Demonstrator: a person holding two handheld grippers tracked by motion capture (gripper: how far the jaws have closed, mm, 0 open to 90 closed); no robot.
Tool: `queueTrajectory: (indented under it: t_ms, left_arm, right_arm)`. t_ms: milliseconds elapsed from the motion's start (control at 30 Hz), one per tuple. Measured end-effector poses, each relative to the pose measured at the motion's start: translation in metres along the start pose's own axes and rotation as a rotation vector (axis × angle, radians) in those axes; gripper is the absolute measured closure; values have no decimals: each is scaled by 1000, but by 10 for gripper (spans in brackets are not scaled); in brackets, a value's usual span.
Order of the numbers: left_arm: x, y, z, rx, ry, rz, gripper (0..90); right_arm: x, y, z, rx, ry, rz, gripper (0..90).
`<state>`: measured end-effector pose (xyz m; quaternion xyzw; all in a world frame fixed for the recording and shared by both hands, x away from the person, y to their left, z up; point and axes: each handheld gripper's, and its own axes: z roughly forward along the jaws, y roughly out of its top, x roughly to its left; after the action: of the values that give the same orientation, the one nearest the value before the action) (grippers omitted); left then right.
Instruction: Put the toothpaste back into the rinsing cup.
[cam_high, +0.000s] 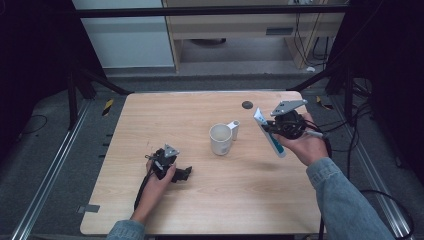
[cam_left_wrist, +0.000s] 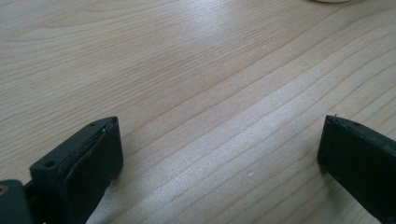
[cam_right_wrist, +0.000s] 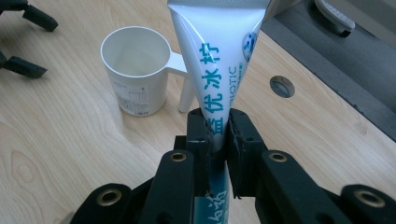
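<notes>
While the left gripper (cam_high: 186, 173) sits low on the near left of the table (cam_high: 200, 107), the high view has the action on the right: the right gripper (cam_high: 267, 129) is lifted above the wood with a white and teal tube (cam_high: 270, 136) clamped in it, just right of the white cup (cam_high: 220, 139). The tube's long axis runs slantwise here, flat crimped end up and away toward the far edge, the other end down and toward the person's hand (cam_high: 306, 145). It looks like the job is dropping that tube into the cup, so the smart play is to swing it over the rim, stand it nearer upright and go in lower end first, keeping clear of the handle. Over to the left gripper view: bare table (cam_left_wrist: 196, 84) between two black jaws standing wide apart, holding nothing, with a sliver of the cup (cam_left_wrist: 330, 1) at the top edge. Now the right gripper view: the right gripper (cam_right_wrist: 218, 135) has its jaws pressed tight on the tube (cam_right_wrist: 219, 70) partway along its body, the wide crimped end rising away from the camera, printed side facing us. The cup (cam_right_wrist: 133, 77) stands upright beyond and left, mouth open, apparently empty. The left gripper (cam_right_wrist: 23, 44) shows far off at top left, spread open.
</notes>
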<state>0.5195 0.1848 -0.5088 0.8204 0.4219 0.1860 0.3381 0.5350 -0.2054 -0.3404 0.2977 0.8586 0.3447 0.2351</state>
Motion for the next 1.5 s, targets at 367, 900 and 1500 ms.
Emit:
queueTrajectory:
  t_ms: [367, 900, 1500]
  left_arm:
    - [0, 0, 0, 0, 0, 0, 0]
    - [0, 0, 0, 0, 0, 0, 0]
    - [0, 0, 0, 0, 0, 3, 0]
  right_arm:
    - [-2, 1, 0, -27, -13, 23, 811]
    - [-4, 1, -3, -91, -17, 75, 812]
    - [15, 10, 4, -182, -67, 133, 812]
